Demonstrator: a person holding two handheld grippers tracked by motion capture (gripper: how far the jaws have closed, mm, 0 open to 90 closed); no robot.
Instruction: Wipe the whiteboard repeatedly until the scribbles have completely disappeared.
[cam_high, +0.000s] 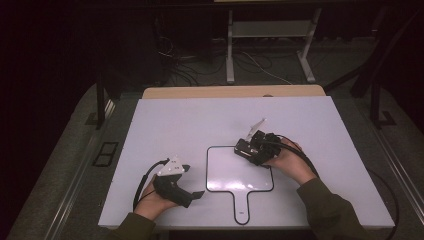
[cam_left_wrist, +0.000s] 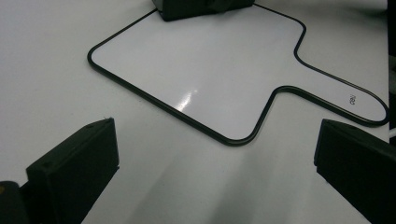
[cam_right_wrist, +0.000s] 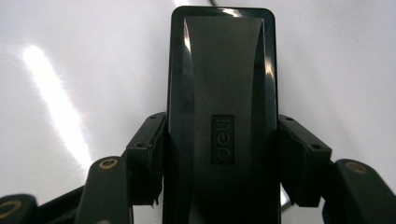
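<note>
A small white board (cam_high: 235, 175) with a black rim and a short handle lies flat on the white table, its handle pointing at the near edge. In the left gripper view the board (cam_left_wrist: 201, 60) lies just ahead. My right gripper (cam_high: 251, 150) stands over the board's far right corner, shut on a black block eraser (cam_right_wrist: 222, 84) marked "deli", whose sides the jaw pads press. The eraser (cam_high: 247, 148) rests on or just above the board; which one I cannot tell. My left gripper (cam_high: 191, 182) rests left of the board, open, with bare table between its jaws (cam_left_wrist: 215, 154).
The white table top (cam_high: 175, 120) has a wooden strip (cam_high: 230, 92) along its far edge. Beyond it the dark floor holds cables (cam_high: 200, 70) and the white legs of a stand (cam_high: 230, 50). Both forearms come in from the near edge.
</note>
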